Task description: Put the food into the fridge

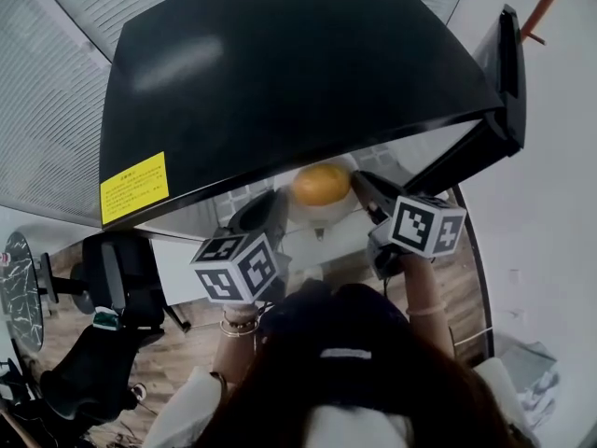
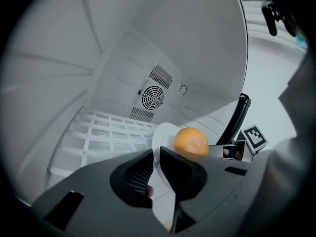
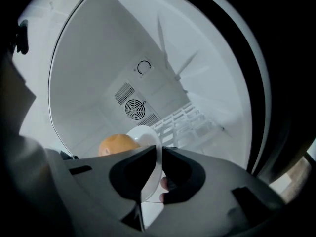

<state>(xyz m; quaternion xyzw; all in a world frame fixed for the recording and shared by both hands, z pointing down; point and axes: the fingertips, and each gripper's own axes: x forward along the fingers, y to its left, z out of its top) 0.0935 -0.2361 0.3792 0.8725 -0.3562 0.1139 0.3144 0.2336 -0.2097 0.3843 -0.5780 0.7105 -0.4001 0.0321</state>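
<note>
A round orange food lies on a white plate that hangs at the mouth of the open fridge. My left gripper is shut on the plate's left rim and my right gripper is shut on its right rim. In the left gripper view the rim runs between the jaws of the left gripper, with the food just beyond. The right gripper view shows the right gripper pinching the plate, the food to its left. A white wire shelf lies below and ahead.
The fridge's white back wall carries a round fan vent. Its black door stands open at the right. A yellow sticker marks the black top. A dark office chair stands on the wooden floor at lower left.
</note>
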